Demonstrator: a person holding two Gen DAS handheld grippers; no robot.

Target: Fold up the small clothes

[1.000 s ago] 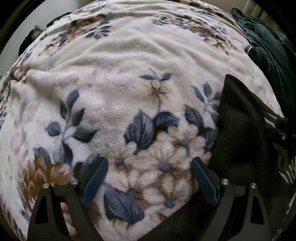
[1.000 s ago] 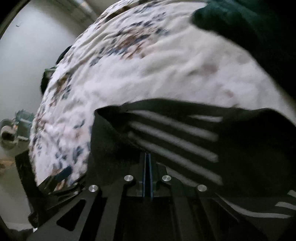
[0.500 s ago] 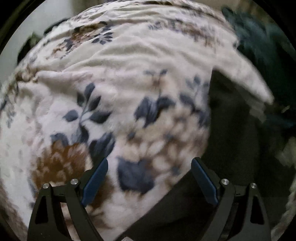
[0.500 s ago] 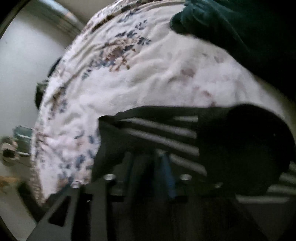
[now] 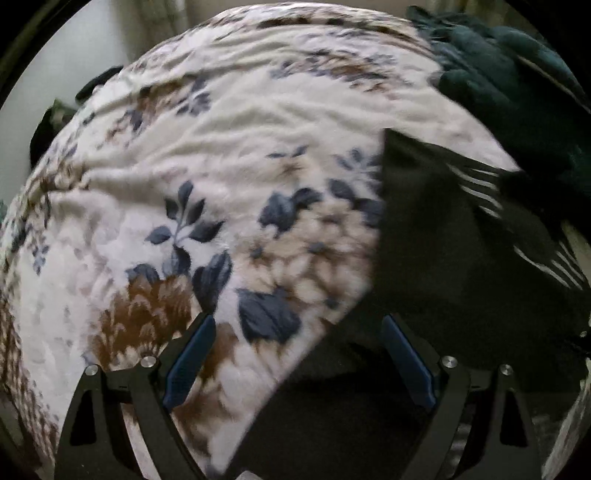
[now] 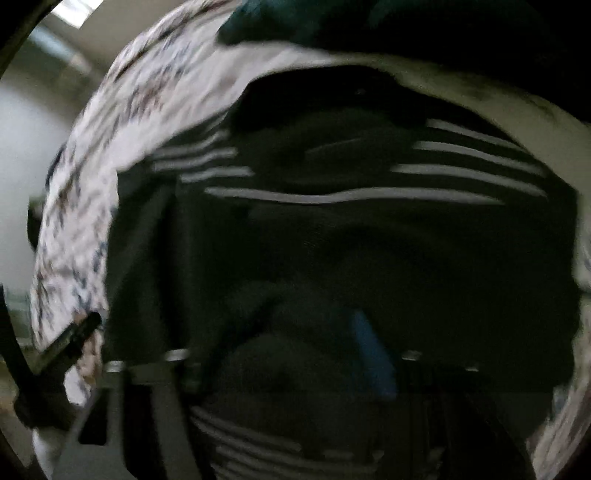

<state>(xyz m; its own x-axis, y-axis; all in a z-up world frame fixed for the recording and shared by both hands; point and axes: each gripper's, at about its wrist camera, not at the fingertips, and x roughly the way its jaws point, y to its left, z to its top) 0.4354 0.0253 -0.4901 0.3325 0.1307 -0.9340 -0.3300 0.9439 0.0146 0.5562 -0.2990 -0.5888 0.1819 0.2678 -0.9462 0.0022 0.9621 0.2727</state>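
A small black garment with white stripes [image 5: 436,236] lies on a floral fleece blanket [image 5: 229,155], at the right and bottom of the left wrist view. My left gripper [image 5: 295,354] is open and empty just above the blanket, its right finger [image 5: 406,362] over the garment's lower edge. In the blurred right wrist view the same garment [image 6: 369,221] fills the frame. My right gripper [image 6: 314,354] is low over it, with one blue pad [image 6: 373,354] showing and the other hidden in dark cloth, so its state is unclear.
A dark green garment [image 5: 517,85] is heaped at the blanket's far right; it also shows at the top of the right wrist view [image 6: 332,22]. Dark items [image 5: 48,122] lie at the blanket's far left edge. A pale wall [image 6: 22,140] stands beyond.
My right gripper was shut on the garment's striped edge; it has carried that edge over and now one pad stands off centre. The left gripper has pulled back slightly, still open.
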